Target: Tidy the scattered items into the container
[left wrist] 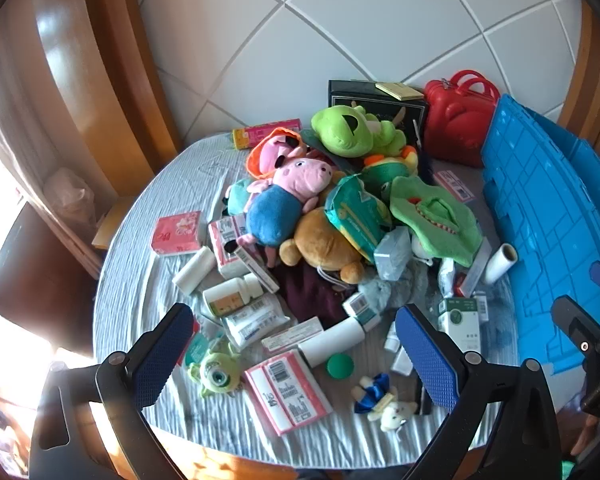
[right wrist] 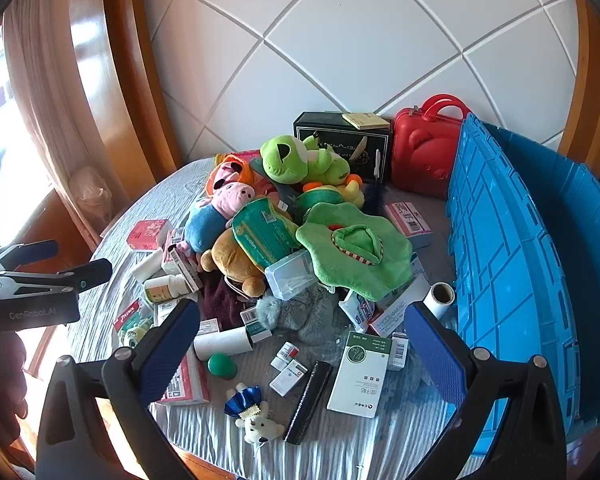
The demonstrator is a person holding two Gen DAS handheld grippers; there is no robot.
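A heap of scattered items covers the cloth-covered table [left wrist: 140, 280]: a pink pig plush [left wrist: 288, 196] [right wrist: 220, 208], a green frog plush [left wrist: 352, 128], a brown bear [left wrist: 324, 244], medicine boxes, white rolls and a pill bottle [left wrist: 232, 294]. The blue crate [left wrist: 548, 216] [right wrist: 508, 264] stands at the right. My left gripper [left wrist: 296, 356] hangs open above a red-and-white box [left wrist: 288, 392] and a white roll [left wrist: 332, 340], holding nothing. My right gripper [right wrist: 302, 348] is open and empty above a green ball [right wrist: 221, 366] and small boxes, beside the crate wall.
A red case [left wrist: 456, 120] and a black box [left wrist: 376, 100] stand against the white panelled wall behind the heap. Wooden frames and a curtain rise at the left. A small white bear toy [right wrist: 258, 426] and a black strip [right wrist: 310, 400] lie near the table's front edge.
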